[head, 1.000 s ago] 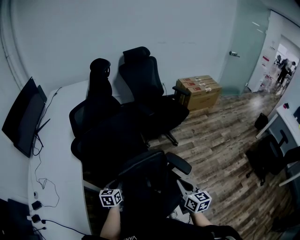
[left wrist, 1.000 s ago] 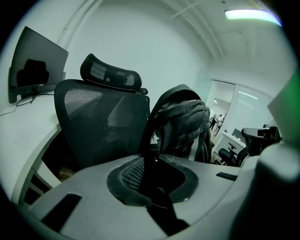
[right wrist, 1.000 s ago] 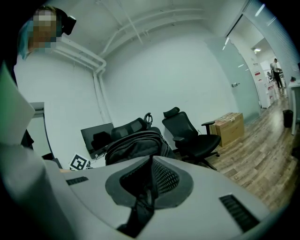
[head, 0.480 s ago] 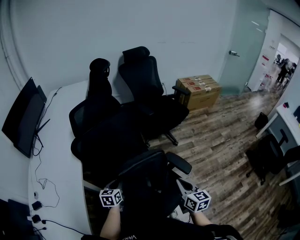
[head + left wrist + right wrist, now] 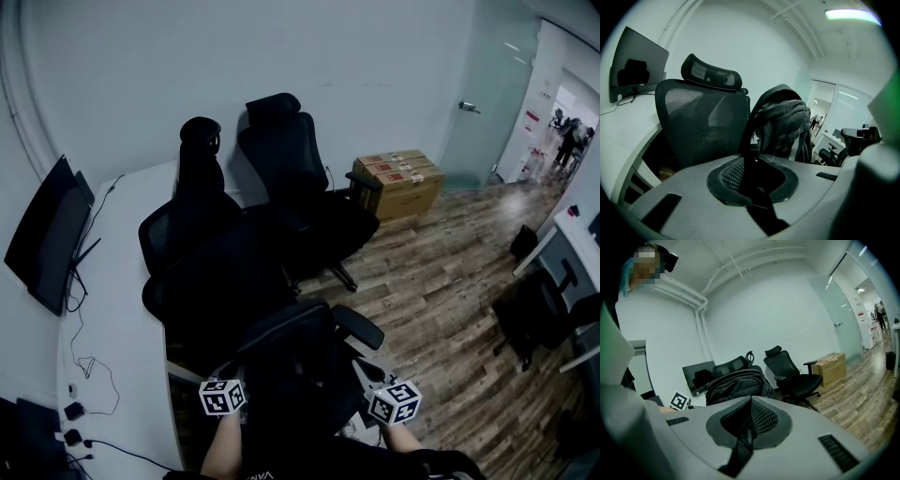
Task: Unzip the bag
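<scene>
1. We enter first the left hand-held gripper point(image 5: 753, 163). Its jaws are drawn in to a narrow slit and pinch a black strap point(image 5: 750, 129), which rises from between the pads to the top of the bag.
2. We enter next the right hand-held gripper point(image 5: 751, 403). Its jaws are pressed fully together. A thin dark strip lies in the seam between them, and we cannot tell what it is.
3. We record the bag point(image 5: 785, 123) as a dark grey backpack, upright, just beyond the tips of both grippers. A zip track point(image 5: 777, 90) arcs over its top; we cannot tell whether it is open or closed.
4. In the head view we note each gripper's marker cube low in frame, left point(image 5: 222, 396) and right point(image 5: 395, 402), well apart. The bag between them is too dark to separate from the nearest office chair point(image 5: 314, 328).
5. Behind the bag we note a mesh-backed chair point(image 5: 698, 122) with a headrest, and two further black chairs point(image 5: 281, 169) near the wall.
6. To the left we list a white bench point(image 5: 122, 309) bearing a dark monitor point(image 5: 47, 234) and loose cables point(image 5: 89, 370).
7. Farthest out, we list cardboard boxes point(image 5: 398, 178) on the wood floor point(image 5: 441, 281), against the wall.
</scene>
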{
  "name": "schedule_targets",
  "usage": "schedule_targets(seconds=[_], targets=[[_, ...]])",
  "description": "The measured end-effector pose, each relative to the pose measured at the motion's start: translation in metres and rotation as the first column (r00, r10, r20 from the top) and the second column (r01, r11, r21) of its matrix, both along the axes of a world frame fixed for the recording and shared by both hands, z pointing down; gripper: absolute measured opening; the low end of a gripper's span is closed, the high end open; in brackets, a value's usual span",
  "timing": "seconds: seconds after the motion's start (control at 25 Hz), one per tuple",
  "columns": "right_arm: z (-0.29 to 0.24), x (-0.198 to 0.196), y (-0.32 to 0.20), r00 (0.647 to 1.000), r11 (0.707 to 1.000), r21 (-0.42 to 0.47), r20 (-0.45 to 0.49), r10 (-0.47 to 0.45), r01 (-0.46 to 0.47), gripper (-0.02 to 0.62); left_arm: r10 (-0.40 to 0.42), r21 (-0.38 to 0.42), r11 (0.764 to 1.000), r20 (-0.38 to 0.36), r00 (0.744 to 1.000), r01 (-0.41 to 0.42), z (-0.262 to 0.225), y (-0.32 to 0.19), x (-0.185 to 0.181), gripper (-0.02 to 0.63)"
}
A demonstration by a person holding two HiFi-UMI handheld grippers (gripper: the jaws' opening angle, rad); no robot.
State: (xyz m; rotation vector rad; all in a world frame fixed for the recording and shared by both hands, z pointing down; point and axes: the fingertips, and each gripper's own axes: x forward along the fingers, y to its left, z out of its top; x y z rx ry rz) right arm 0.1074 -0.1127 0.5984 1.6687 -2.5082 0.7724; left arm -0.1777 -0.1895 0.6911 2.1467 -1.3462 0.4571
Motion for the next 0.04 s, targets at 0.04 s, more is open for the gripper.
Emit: schedule_targets(seconds=[0.04], targets=[[0.0006, -0.0004, 0.0000, 1.000, 1.000, -0.001, 0.000, -0.001, 0.001, 0.043, 0.000, 0.000, 1.000, 0.000, 1.000, 0.000, 0.0002, -0.0001, -0.0001, 0.057]])
